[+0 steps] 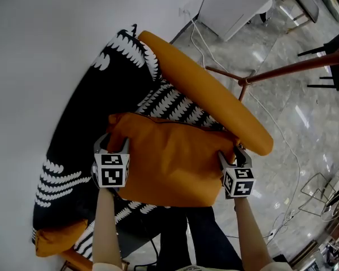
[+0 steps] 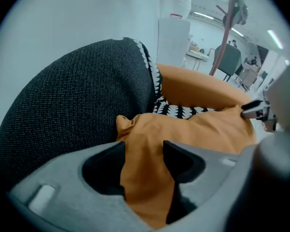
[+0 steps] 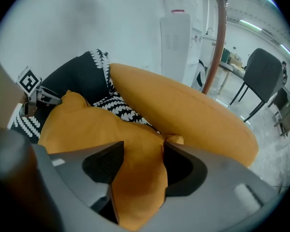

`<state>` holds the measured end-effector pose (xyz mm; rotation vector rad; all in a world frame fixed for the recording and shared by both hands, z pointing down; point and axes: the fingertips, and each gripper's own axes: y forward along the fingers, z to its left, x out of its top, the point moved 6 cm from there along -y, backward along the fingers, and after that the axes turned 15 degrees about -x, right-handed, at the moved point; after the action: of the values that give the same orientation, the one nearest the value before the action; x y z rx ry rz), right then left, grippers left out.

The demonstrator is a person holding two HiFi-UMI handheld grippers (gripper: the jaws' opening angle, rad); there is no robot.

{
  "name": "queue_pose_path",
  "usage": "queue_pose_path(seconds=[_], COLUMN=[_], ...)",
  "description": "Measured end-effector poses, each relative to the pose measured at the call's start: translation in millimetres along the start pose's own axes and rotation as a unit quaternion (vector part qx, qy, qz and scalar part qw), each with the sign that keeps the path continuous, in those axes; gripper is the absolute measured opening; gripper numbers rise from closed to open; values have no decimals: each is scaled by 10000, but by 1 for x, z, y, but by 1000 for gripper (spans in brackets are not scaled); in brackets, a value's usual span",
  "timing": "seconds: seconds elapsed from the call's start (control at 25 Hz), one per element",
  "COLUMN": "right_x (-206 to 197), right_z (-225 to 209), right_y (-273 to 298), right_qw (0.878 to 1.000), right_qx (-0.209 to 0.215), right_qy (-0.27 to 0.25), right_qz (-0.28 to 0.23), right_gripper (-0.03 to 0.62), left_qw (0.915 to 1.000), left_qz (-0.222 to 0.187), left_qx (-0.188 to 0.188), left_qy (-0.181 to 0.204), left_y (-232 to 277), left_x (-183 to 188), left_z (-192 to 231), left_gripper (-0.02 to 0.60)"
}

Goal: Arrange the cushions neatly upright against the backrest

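A rounded seat point(image 1: 85, 117) is covered in coarse black knit cloth printed with rows of white scallops, and is edged by a long, smooth, orange padded roll point(image 1: 214, 95). A soft, wrinkled orange cushion point(image 1: 172, 157) is held across the seat, in front of the roll. A second orange cushion point(image 1: 56, 239) is tucked at the seat's near left end. The left tongs point(image 2: 144, 151) are clamped on a bunched corner of the held cushion, with the jaws kept fairly wide by the cloth. The right tongs point(image 3: 142, 151) are clamped likewise on the opposite corner. A red band on a white cabinet point(image 2: 174, 33) is too blurred to be read.
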<state>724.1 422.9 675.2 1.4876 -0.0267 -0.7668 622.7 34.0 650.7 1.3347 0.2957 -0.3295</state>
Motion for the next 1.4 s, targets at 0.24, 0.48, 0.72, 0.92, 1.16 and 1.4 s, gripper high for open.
queue_pose_path(seconds=[0.24,0.48,0.72,0.92,1.16,1.4], right_x=[-5,-7,-9,-6,-7,-8], right_z=[1,3,6,9,10,12], right_y=[7,11,12,10,0,-27], right_qw=[10000,9999,9999,9999,9998,9997], right_qx=[62,127,114,8,135,216], right_qy=[6,3,-77,-68,-107,-95], right_qz=[3,-20,72,92,83,-34], right_gripper=[253,238,199,112,46,31], left_qw=[9993,9986,9971,9965,9977,9988], left_qz=[210,300,465,538,446,217], left_qx=[-156,-343,-587,-624,-465,-403], left_qy=[284,260,93,173,221,182], left_y=[14,27,34,36,23,-8], left_x=[1,-4,-9,-10,-12,-17], left_z=[2,6,3,3,-3,-11], left_gripper=[273,258,178,94,32,25])
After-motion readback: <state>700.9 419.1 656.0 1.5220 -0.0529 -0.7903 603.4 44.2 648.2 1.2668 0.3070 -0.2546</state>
